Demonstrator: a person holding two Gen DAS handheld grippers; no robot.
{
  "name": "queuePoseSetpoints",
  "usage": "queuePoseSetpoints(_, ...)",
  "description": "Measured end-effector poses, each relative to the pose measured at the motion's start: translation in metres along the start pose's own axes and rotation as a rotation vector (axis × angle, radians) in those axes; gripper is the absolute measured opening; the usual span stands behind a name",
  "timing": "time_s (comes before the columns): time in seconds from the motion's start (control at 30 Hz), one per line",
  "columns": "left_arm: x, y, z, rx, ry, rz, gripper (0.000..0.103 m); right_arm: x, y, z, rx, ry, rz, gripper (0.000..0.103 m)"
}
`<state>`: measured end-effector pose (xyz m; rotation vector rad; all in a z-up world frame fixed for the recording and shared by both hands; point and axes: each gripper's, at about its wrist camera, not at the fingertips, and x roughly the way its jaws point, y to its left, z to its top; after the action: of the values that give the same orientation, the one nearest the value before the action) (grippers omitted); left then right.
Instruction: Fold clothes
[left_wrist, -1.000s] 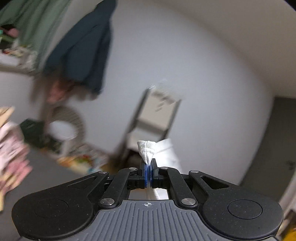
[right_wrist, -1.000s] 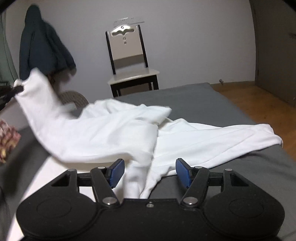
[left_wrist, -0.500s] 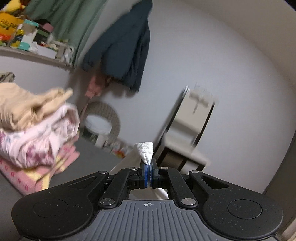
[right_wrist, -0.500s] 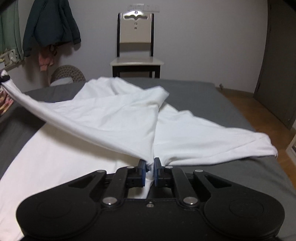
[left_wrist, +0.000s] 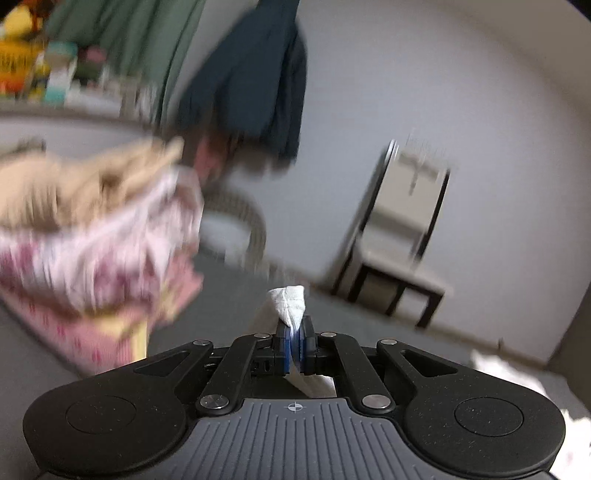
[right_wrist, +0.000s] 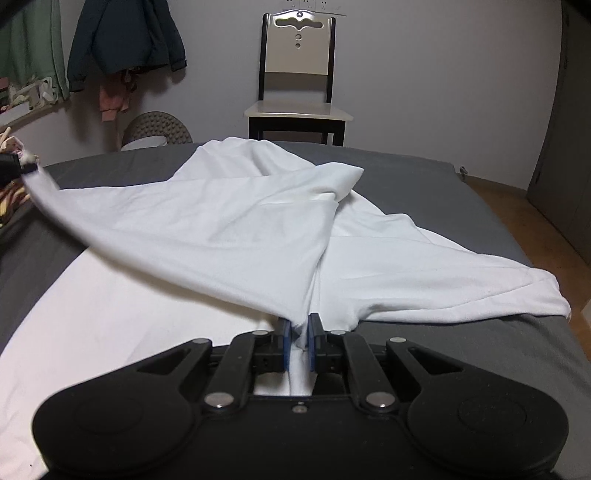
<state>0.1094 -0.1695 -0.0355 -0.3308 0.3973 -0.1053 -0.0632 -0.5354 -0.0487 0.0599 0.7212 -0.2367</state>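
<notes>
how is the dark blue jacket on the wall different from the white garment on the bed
The dark blue jacket hangs on the wall, untouched; the white cotton garment is spread over the grey bed. The jacket droops loose, while the garment is stretched between the left hand-held gripper and right hand-held gripper, both shut on it. Both are unfolded clothing.

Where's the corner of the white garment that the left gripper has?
In the right wrist view, far left above the grey bed, pinched by the left gripper, beside the stacked clothes.
</notes>
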Motion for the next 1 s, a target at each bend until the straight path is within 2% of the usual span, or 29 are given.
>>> queuePoseSetpoints(0.2,-0.005,0.018,-0.005,-0.089,0.212,0.073,0.004,-0.001,-0.001,-0.001,0.010,0.001,0.003,0.011)
queuePoseSetpoints(0.27,-0.032,0.021,-0.005,-0.124,0.189,0.067,0.004,-0.001,-0.002,-0.001,0.014,0.000,0.006,0.011)
queuePoseSetpoints(0.33,-0.065,0.009,-0.004,-0.072,0.118,0.029,0.005,-0.001,-0.003,-0.001,0.017,-0.002,0.007,0.014)
queuePoseSetpoints(0.4,-0.089,-0.019,0.004,0.041,0.058,-0.054,0.006,0.000,-0.003,-0.001,0.008,-0.004,0.004,0.016)
queuePoseSetpoints(0.43,-0.093,-0.038,0.013,0.096,0.044,-0.142,0.014,0.000,-0.003,-0.001,0.009,-0.003,0.005,0.016)
queuePoseSetpoints(0.47,-0.090,-0.060,0.025,0.160,0.060,-0.260,0.039,0.000,-0.003,-0.001,0.011,-0.003,0.007,0.016)
queuePoseSetpoints(0.5,-0.087,-0.082,0.035,0.222,0.080,-0.371,0.073,0.000,-0.004,-0.001,0.018,-0.001,0.010,0.016)
queuePoseSetpoints(0.57,-0.077,-0.136,0.049,0.337,0.125,-0.549,0.102,0.001,-0.006,-0.001,0.025,-0.001,0.017,0.017)
queuePoseSetpoints(0.63,-0.062,-0.187,0.053,0.435,0.164,-0.635,0.103,0.001,-0.007,-0.001,0.025,-0.003,0.022,0.017)
queuePoseSetpoints(0.73,-0.024,-0.260,0.046,0.633,0.266,-0.708,0.102,0.002,-0.009,-0.002,0.033,-0.005,0.034,0.019)
queuePoseSetpoints(0.8,-0.002,-0.299,0.038,0.717,0.342,-0.736,0.102,0.002,-0.011,-0.003,0.039,-0.011,0.044,0.020)
queuePoseSetpoints(0.83,0.008,-0.313,0.040,0.721,0.371,-0.723,0.102,0.003,-0.012,-0.004,0.039,-0.013,0.051,0.020)
queuePoseSetpoints(0.9,0.028,-0.328,0.048,0.715,0.376,-0.661,0.102,0.004,-0.016,-0.004,0.053,-0.014,0.068,0.021)
queuePoseSetpoints(1.0,0.049,-0.322,0.050,0.722,0.421,-0.560,0.102,0.005,-0.020,-0.002,0.075,-0.008,0.083,0.021)
